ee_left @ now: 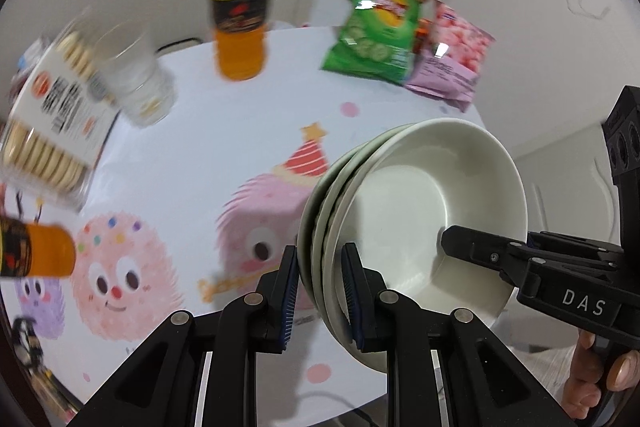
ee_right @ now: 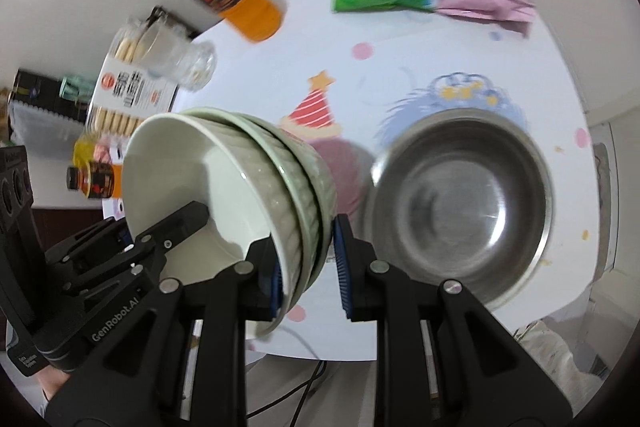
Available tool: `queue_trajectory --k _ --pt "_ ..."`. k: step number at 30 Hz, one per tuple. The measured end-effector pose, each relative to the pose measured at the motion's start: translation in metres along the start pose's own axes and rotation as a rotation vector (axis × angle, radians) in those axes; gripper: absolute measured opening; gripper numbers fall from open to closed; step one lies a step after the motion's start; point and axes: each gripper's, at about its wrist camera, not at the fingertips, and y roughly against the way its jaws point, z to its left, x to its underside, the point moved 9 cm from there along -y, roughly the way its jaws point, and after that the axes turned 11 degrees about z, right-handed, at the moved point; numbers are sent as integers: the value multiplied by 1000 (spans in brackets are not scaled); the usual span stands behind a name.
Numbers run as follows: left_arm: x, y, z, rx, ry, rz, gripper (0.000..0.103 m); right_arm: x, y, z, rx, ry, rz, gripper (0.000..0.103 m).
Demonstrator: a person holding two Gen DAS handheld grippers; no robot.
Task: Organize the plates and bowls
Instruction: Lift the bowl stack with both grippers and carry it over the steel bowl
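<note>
The right gripper (ee_left: 452, 247) is showing "DAS"; the left gripper (ee_right: 200, 215) is showing "GenRobot.AI". Both are pinching opposite rims of the stack of bowls (ee_right: 256, 187), narrowly spread. The stack, white inside and pale green ribbed outside, is hanging tilted above the desk (ee_right: 400, 67), left of the steel bowl (ee_right: 460, 203).

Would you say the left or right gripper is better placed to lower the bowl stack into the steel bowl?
Right, probably. Both grippers clamp the bowl stack, but the right gripper sits right beside the steel bowl; the left gripper holds the far rim.
</note>
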Motion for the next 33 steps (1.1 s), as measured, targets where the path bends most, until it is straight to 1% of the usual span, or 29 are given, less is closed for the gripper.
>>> queue_trajectory --k 5,10,16,22,33 --pt "-13 -7 -45 6 -94 11 21 3 24 -41 8 -82 -48 25" --pt "-17 -20 -89 21 -178 35 21 11 44 -81 16 -171 -99 25" --pt "-14 -43 -126 36 -244 79 21 27 49 -121 19 -252 -106 25" --pt "-8 -66 -143 32 -267 122 21 39 39 -149 12 -302 -83 25" --pt "-8 -92 -139 -3 -242 156 19 45 11 -160 -15 -308 -24 25"
